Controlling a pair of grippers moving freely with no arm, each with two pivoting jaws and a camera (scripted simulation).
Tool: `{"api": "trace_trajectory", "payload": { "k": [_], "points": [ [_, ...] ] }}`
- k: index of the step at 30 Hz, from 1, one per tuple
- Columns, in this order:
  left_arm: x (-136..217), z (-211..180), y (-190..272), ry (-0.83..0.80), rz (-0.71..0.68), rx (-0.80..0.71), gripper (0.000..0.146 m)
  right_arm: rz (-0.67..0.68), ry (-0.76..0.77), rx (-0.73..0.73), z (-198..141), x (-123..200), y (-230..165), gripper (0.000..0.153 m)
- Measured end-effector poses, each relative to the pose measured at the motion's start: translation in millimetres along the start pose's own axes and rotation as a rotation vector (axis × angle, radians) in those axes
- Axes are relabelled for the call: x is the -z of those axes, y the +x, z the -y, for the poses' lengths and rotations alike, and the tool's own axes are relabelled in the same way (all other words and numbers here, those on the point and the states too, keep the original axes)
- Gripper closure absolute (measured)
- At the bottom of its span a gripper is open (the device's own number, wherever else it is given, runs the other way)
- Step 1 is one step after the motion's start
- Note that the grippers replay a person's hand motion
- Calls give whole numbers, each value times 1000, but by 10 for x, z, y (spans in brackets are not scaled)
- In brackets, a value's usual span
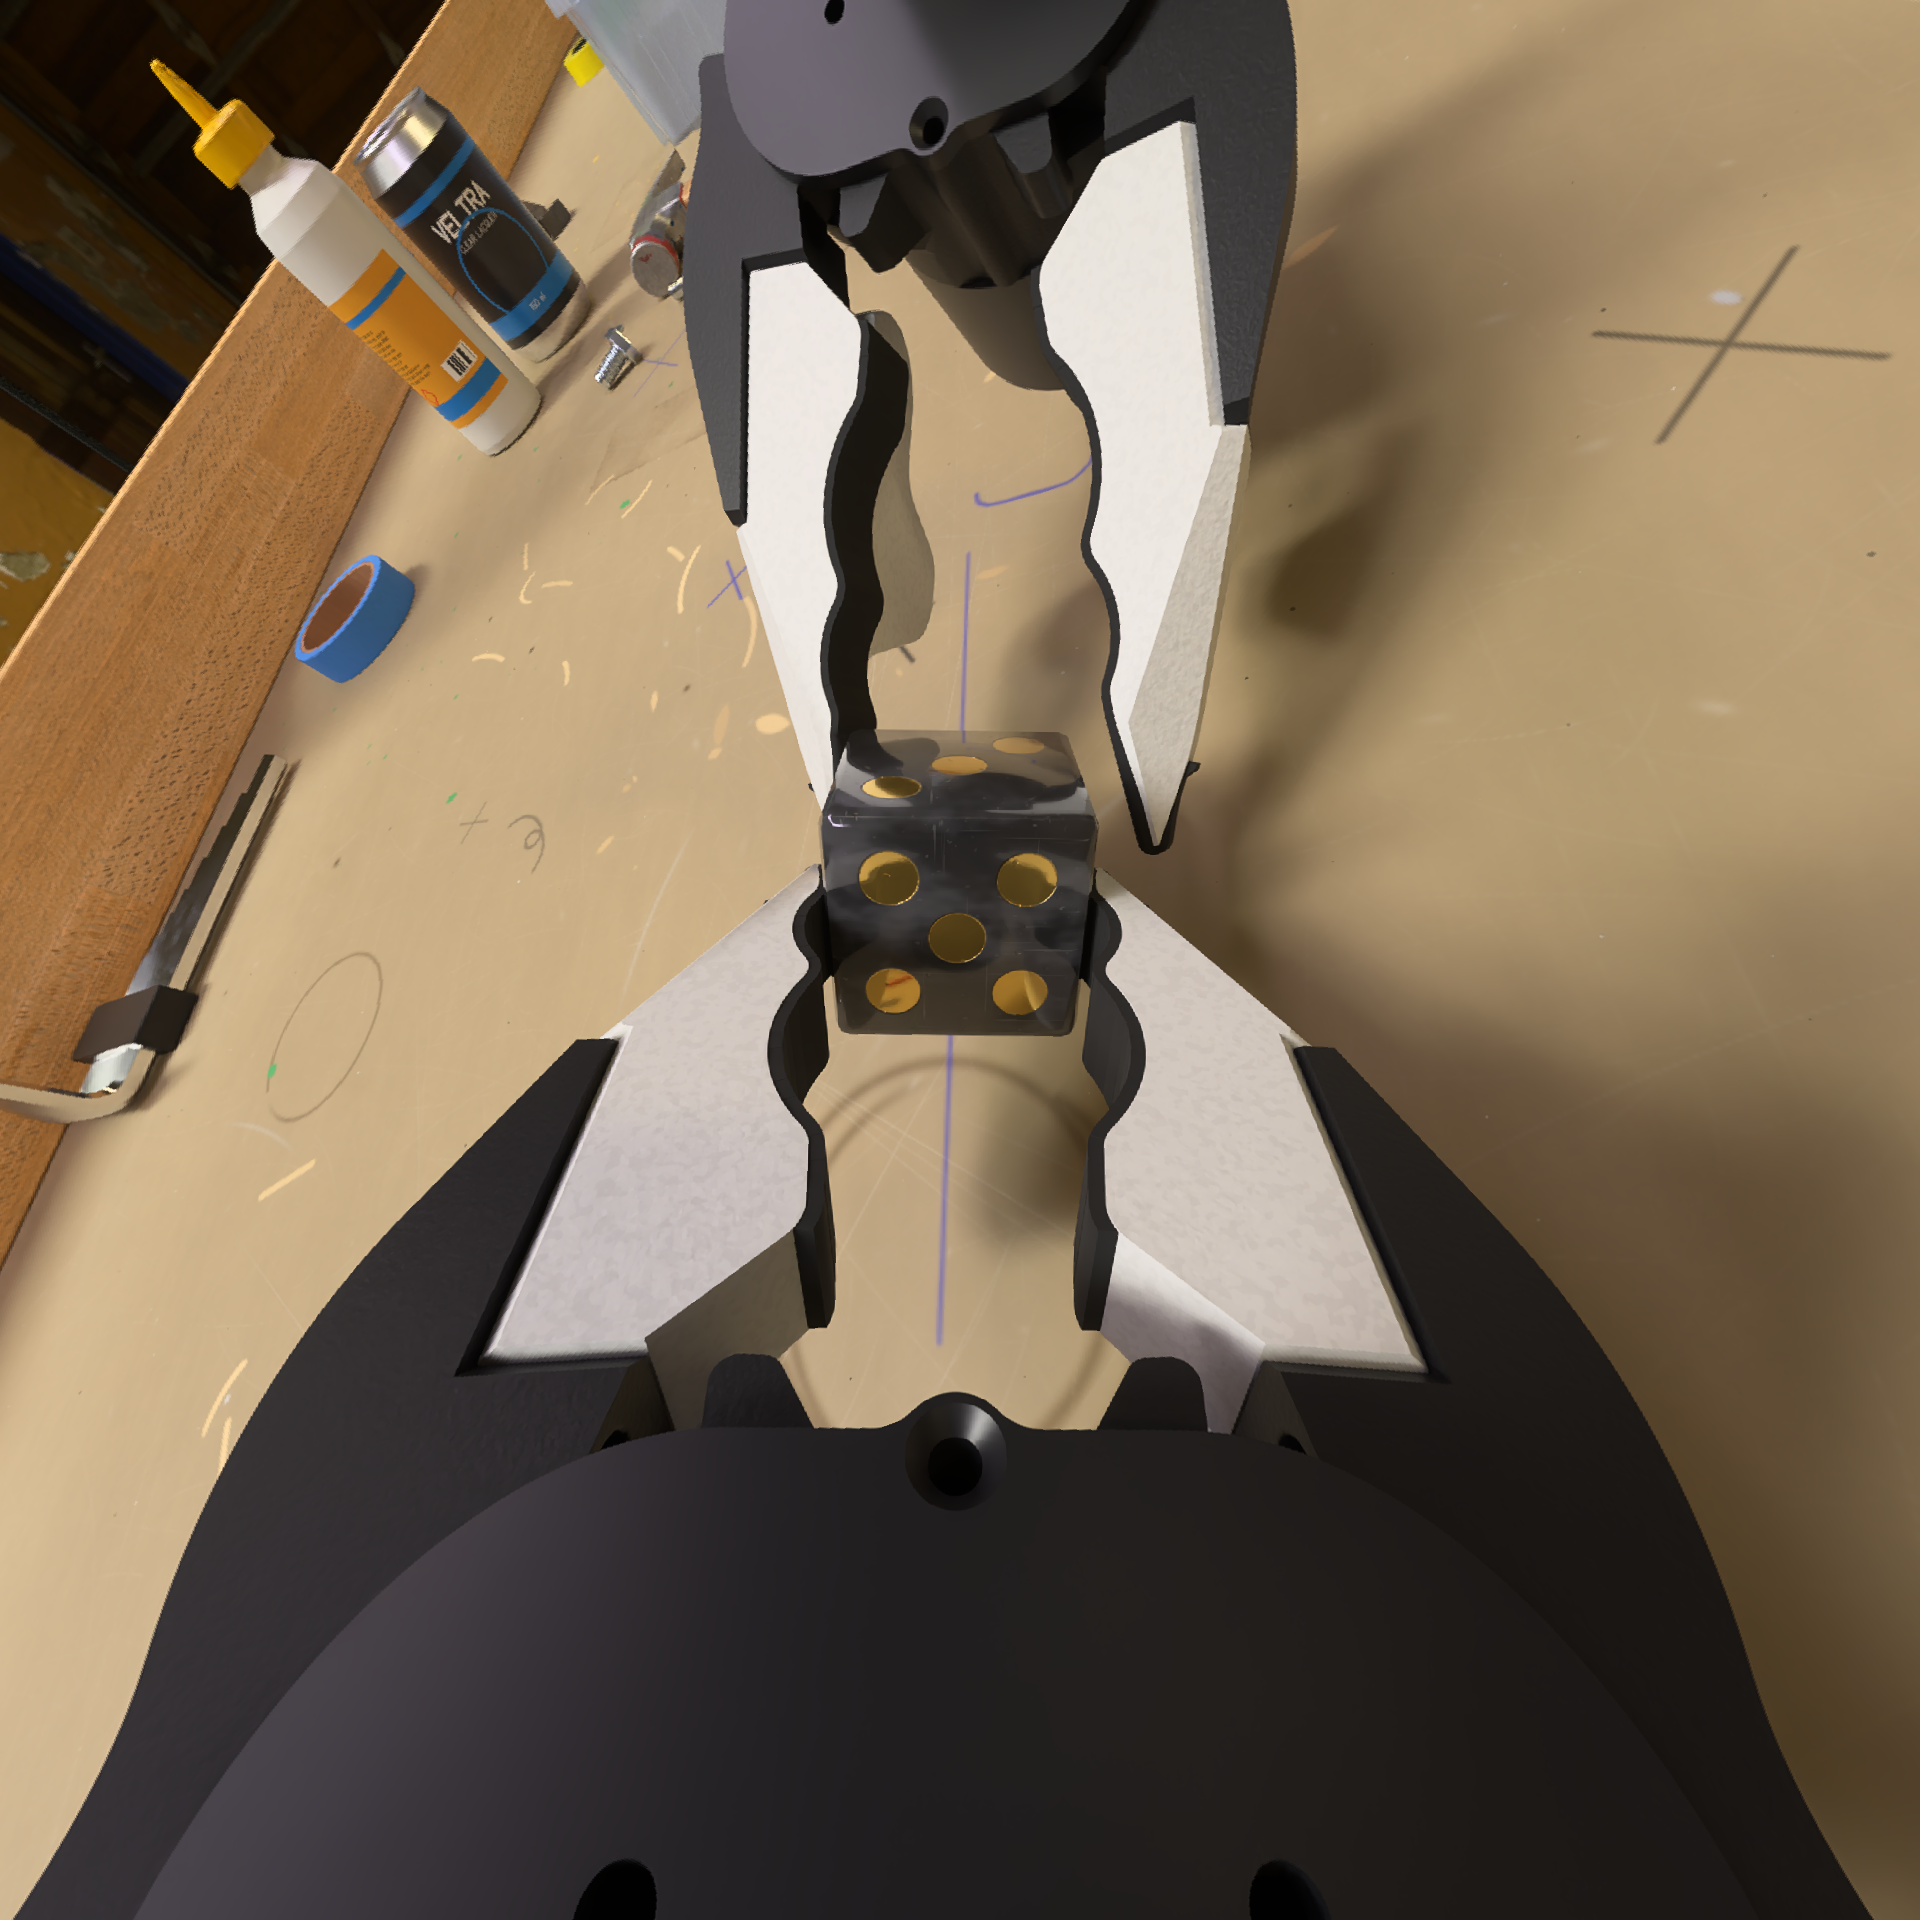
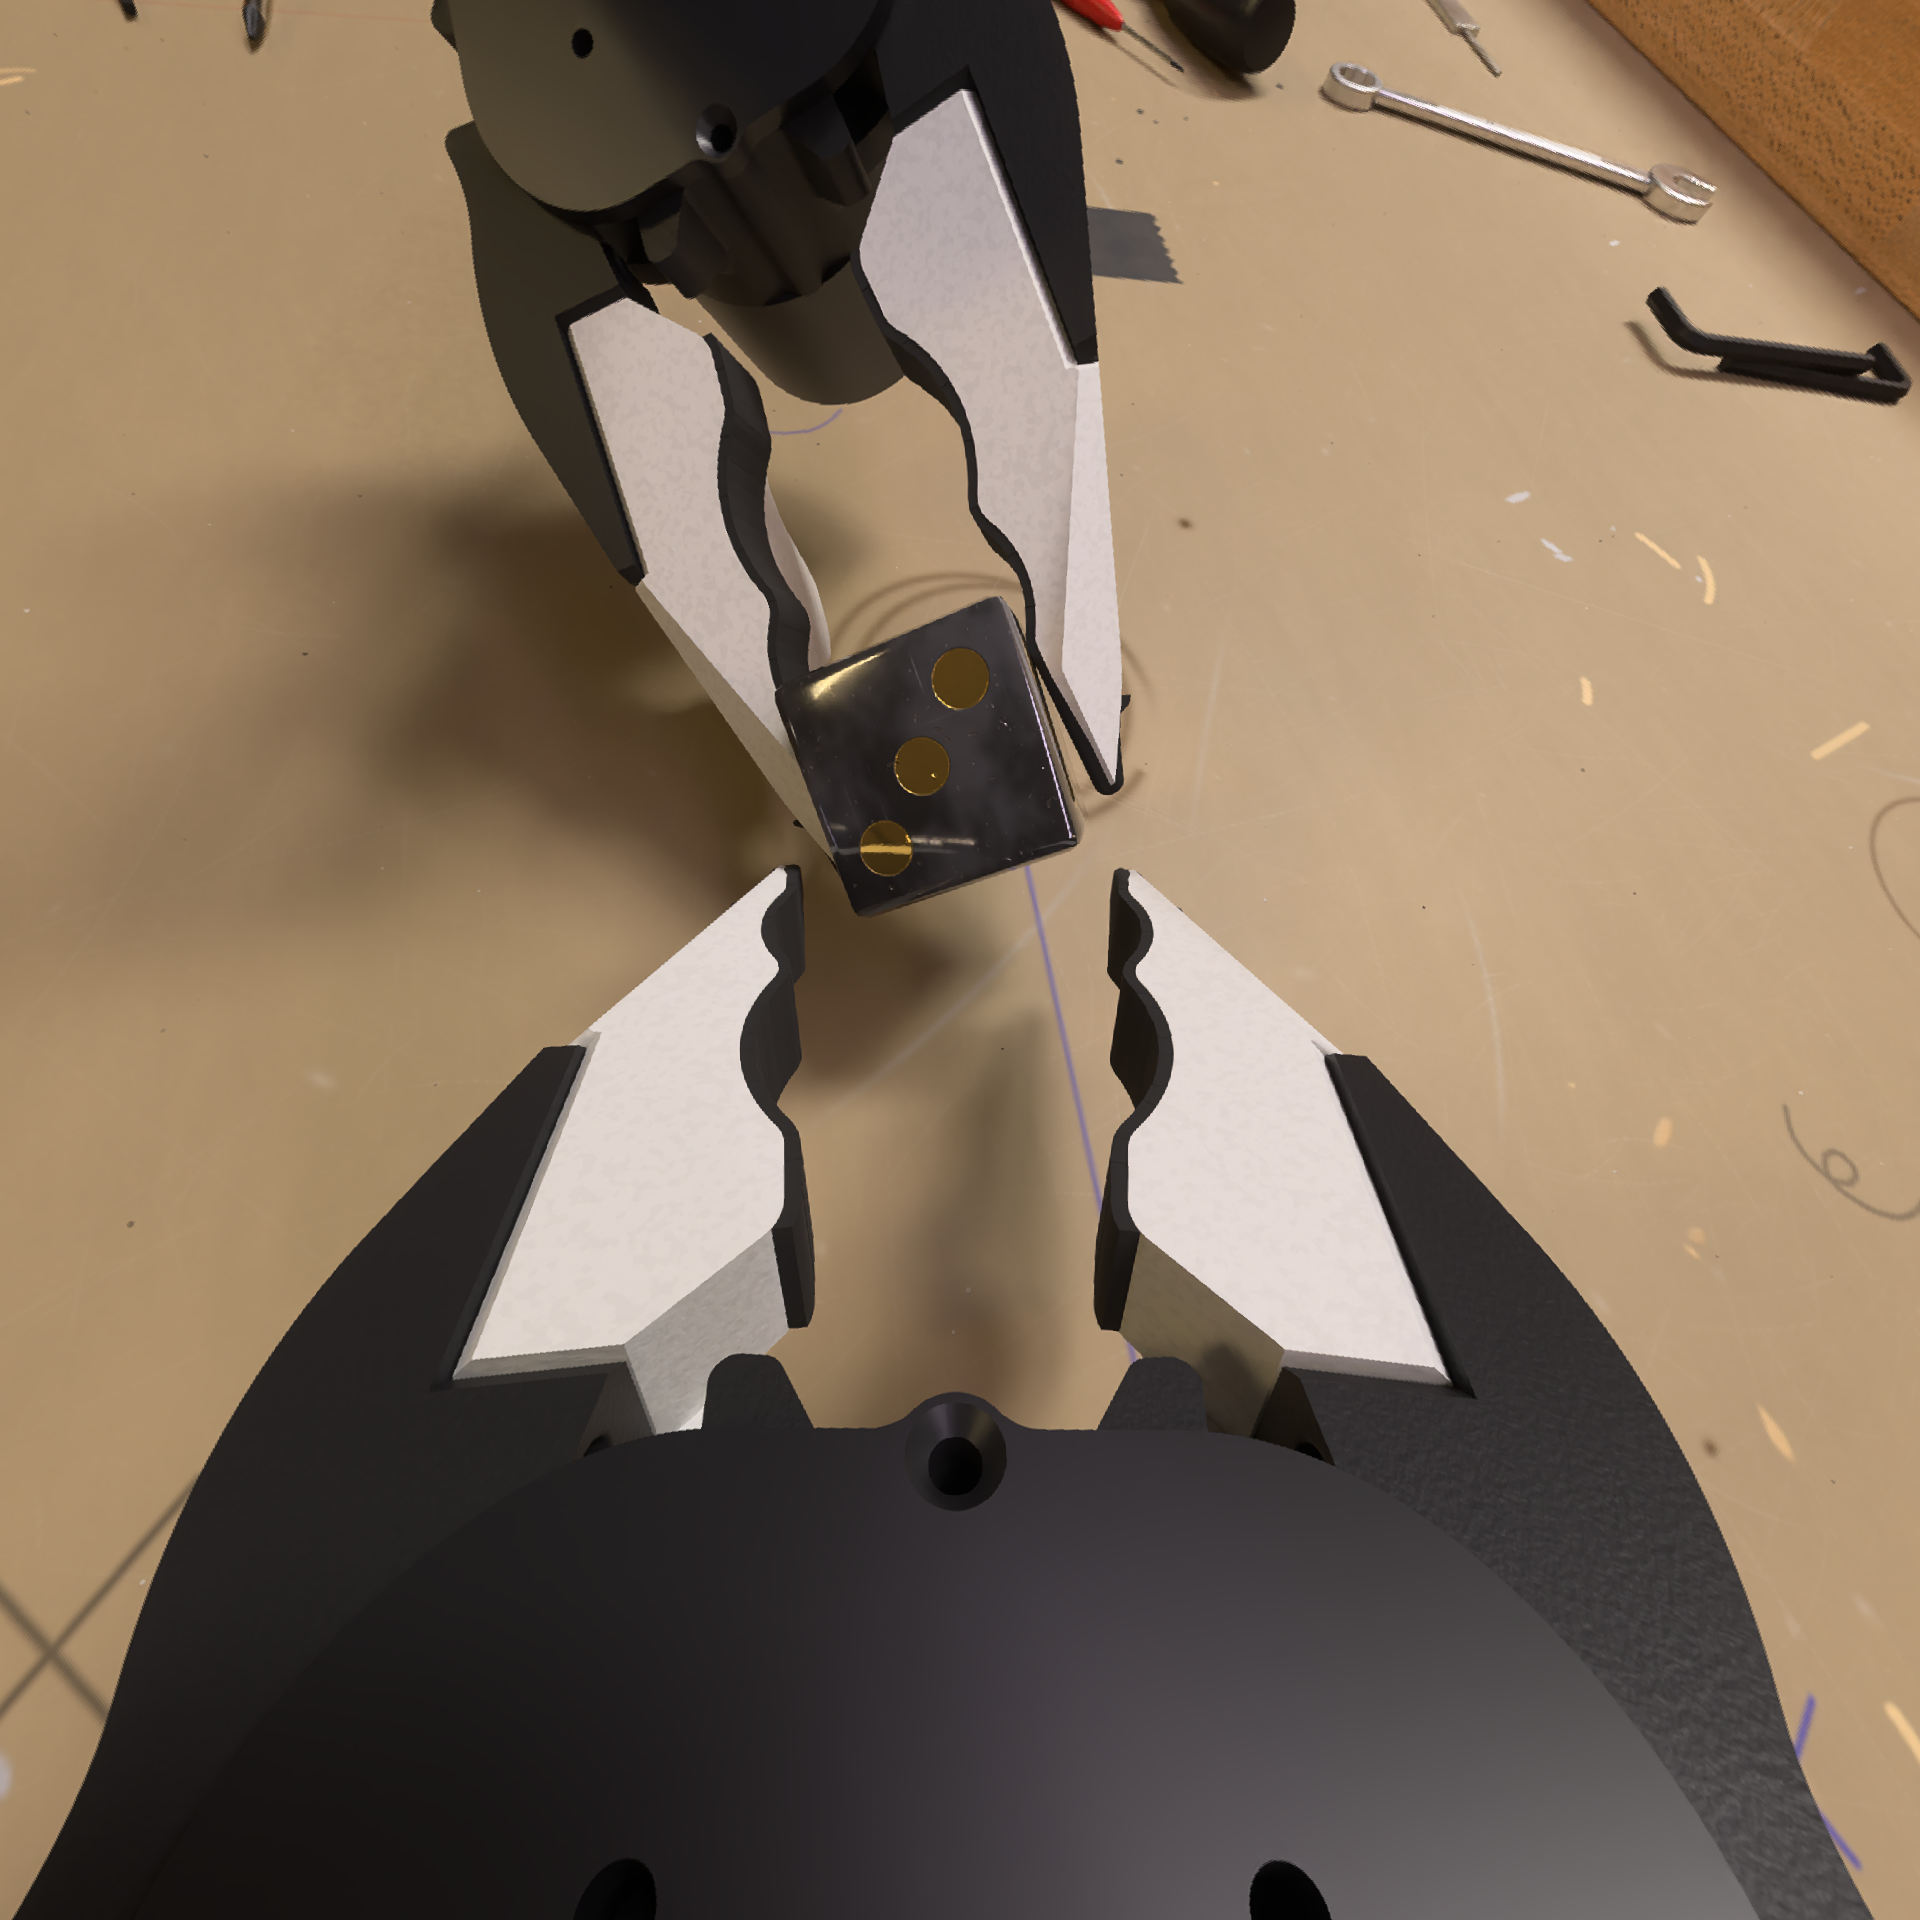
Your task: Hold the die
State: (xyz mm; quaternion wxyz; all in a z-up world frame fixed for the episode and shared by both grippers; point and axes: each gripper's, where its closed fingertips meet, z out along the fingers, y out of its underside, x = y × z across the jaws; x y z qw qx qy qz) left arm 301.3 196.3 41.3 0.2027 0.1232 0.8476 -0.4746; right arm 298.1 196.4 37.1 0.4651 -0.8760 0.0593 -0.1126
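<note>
Left gripper [image 1: 956, 935] has its jaws clamped on the die [image 1: 958, 899], lifted above the worktop [image 1: 1455, 831]. Right gripper [image 2: 956, 883] faces the die, jaws apart, empty. Next: likely just a steady grip.

Counts on the workbench, both wrist views together

One black die [image 1: 958, 904], two grippers: left [image 1: 956, 925] and right [image 2: 956, 894]. In the left wrist view: one glue bottle [image 1: 364, 270], one can [image 1: 473, 223], one roll of blue tape [image 1: 355, 618], one bolt [image 1: 615, 356]. In the right wrist view: one wrench [image 2: 1517, 137], one black bracket [image 2: 1782, 358].
</note>
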Motion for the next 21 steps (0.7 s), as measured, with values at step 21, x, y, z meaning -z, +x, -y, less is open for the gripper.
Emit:
{"api": "trace_trajectory", "payload": {
  "k": [21],
  "points": [
    [1,3,-116,4,100,-78,99,-82,40,64,39,4,108,91]
  ]
}}
